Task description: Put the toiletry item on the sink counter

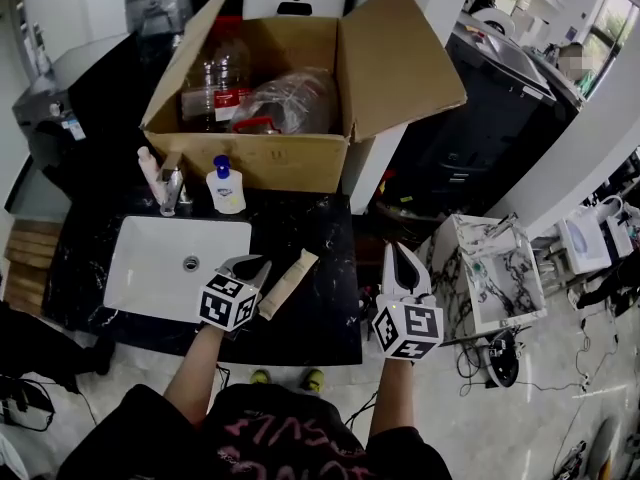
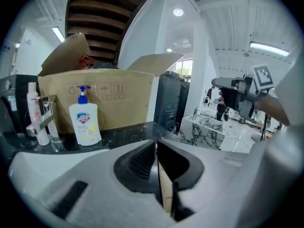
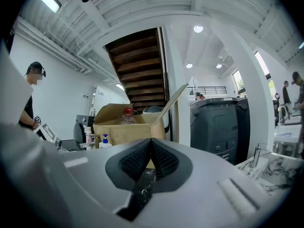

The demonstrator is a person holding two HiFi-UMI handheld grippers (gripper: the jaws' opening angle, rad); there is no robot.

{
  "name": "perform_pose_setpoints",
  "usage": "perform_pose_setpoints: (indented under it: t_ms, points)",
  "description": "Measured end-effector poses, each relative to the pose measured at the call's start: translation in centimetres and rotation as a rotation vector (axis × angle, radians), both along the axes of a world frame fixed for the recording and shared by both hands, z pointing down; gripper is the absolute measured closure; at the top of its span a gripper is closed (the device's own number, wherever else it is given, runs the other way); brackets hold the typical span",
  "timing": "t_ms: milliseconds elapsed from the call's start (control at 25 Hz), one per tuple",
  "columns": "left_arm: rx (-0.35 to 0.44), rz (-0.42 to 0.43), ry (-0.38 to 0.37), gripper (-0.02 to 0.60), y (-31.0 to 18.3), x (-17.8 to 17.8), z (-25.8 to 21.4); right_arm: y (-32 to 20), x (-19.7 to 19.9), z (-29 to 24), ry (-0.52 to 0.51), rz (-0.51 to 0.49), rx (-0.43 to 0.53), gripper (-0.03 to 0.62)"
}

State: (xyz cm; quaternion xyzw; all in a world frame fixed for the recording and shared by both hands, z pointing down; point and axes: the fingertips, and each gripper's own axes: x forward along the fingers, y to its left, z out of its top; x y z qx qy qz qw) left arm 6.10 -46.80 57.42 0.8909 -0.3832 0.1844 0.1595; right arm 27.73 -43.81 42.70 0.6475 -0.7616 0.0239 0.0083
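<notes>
A beige toiletry tube (image 1: 290,283) slants just over the black marble sink counter (image 1: 320,313), right of the white basin (image 1: 150,263). My left gripper (image 1: 247,264) is shut on the tube; in the left gripper view a thin edge of the tube (image 2: 165,189) shows pinched between the closed jaws of my left gripper (image 2: 156,144). My right gripper (image 1: 402,253) hangs at the counter's right edge. It is shut with nothing in it, and its dark ribbed pads meet in the right gripper view, where my right gripper (image 3: 150,144) points toward the box.
An open cardboard box (image 1: 290,158) with bottles fills the back of the counter. In front of it stand a hand-soap pump bottle (image 1: 226,186), a chrome faucet (image 1: 170,190) and a slim pink-white bottle (image 1: 148,173). A small marble sink unit (image 1: 495,273) sits on the floor at right.
</notes>
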Motion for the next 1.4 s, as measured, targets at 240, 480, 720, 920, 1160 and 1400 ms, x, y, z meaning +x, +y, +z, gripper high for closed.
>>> perform_pose_setpoints:
  t_ms: [240, 480, 720, 920, 1160, 1400]
  points:
    - [0.089, -0.020, 0.032, 0.583, -0.6, -0.4, -4.0, 0.1, -0.2, -0.4, -0.004, -0.006, 0.009, 0.580]
    - [0.174, -0.026, 0.068, 0.583, -0.9, -0.3, -8.4, 0.3, 0.1, -0.9, -0.014, 0.000, 0.020, 0.580]
    - [0.270, -0.057, 0.116, 0.583, -0.9, -0.9, -13.4, 0.4, -0.2, -1.4, -0.009, -0.019, 0.027, 0.581]
    - [0.352, -0.075, 0.135, 0.583, -0.6, -1.8, -16.9, 0.6, -0.2, -1.9, -0.010, -0.026, 0.038, 0.581]
    - [0.387, -0.110, 0.163, 0.583, -0.2, -3.1, -19.3, 0.7, -0.6, -2.2, -0.009, -0.035, 0.041, 0.581]
    - [0.403, -0.122, 0.185, 0.581, 0.0, -3.6, -20.2, 0.7, -0.9, -2.2, 0.003, -0.044, 0.037, 0.582]
